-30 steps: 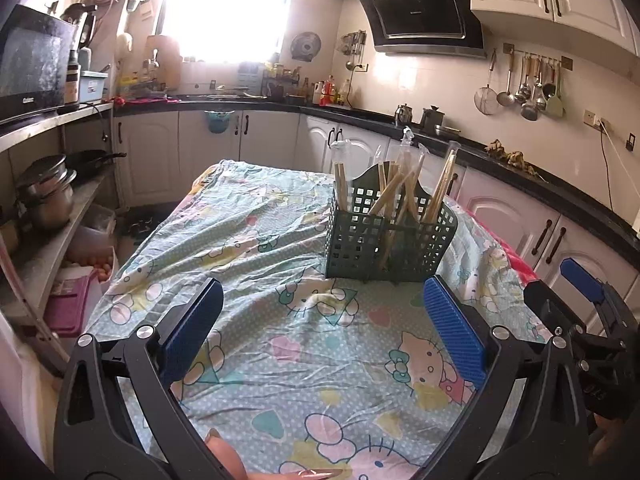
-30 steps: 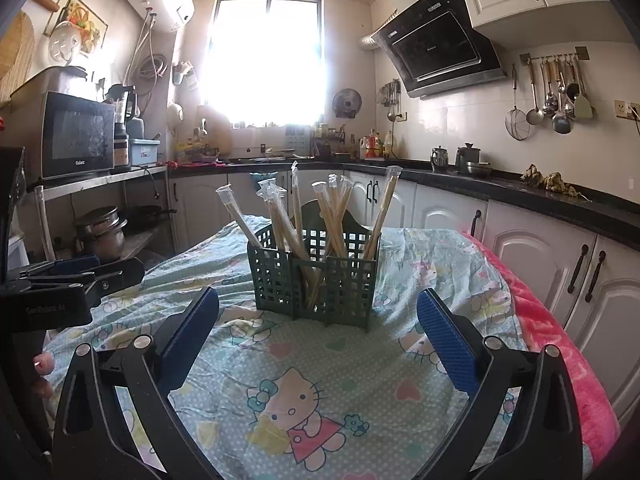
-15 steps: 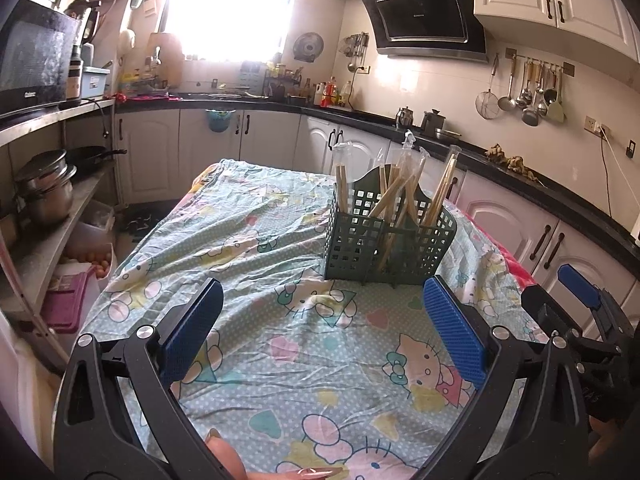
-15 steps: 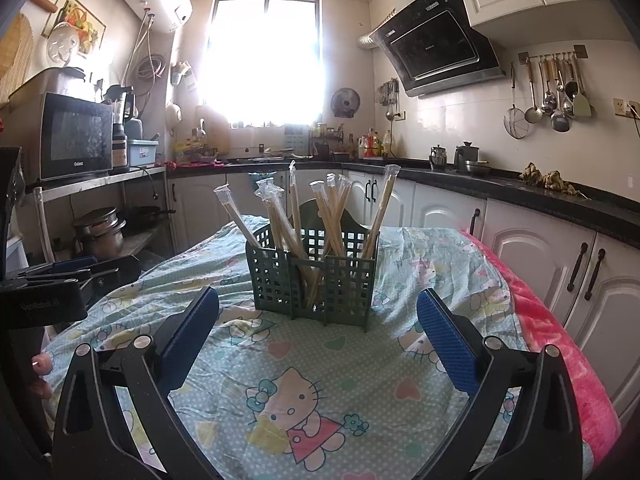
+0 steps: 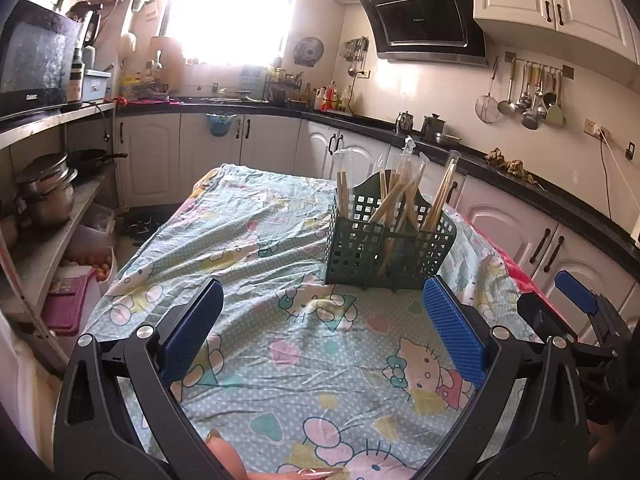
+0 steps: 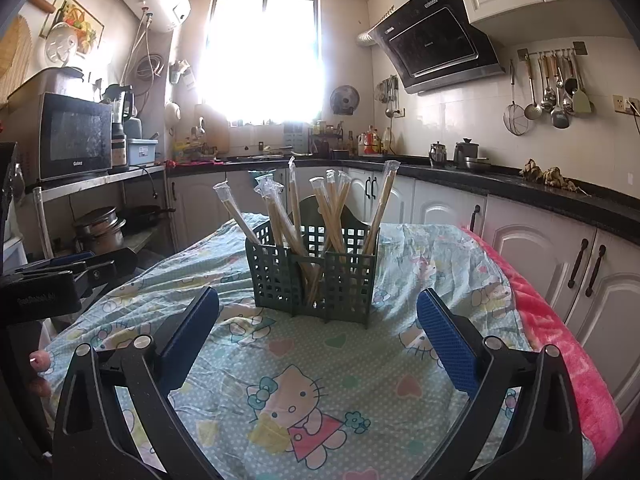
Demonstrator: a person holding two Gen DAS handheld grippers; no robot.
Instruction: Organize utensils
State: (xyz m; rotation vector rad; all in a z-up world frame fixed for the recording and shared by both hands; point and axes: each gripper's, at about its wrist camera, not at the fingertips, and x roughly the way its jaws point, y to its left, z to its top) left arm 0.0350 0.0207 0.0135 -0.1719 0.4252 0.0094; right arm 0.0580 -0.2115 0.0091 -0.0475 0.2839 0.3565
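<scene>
1. Kitchen setup on my feeds: table draped in a cartoon-cat tablecloth (image 6: 320, 360), white cabinets all around, range hood (image 5: 424, 20) on the wall, bright window at the back.
2. My left gripper (image 5: 320, 328) hangs over the cloth with its blue pads spread wide, nothing between them.
3. Same deal for my right gripper (image 6: 318, 324): spread wide, empty.
4. Green utensil basket (image 6: 312, 276) stands upright on the cloth, just ahead of both grippers, touching neither.
5. Bunch of wrapped chopsticks (image 6: 336, 208) stand in its compartments, leaning every which way.
6. Ladles and strainers (image 6: 548, 88) hang on a wall rail at right.
</scene>
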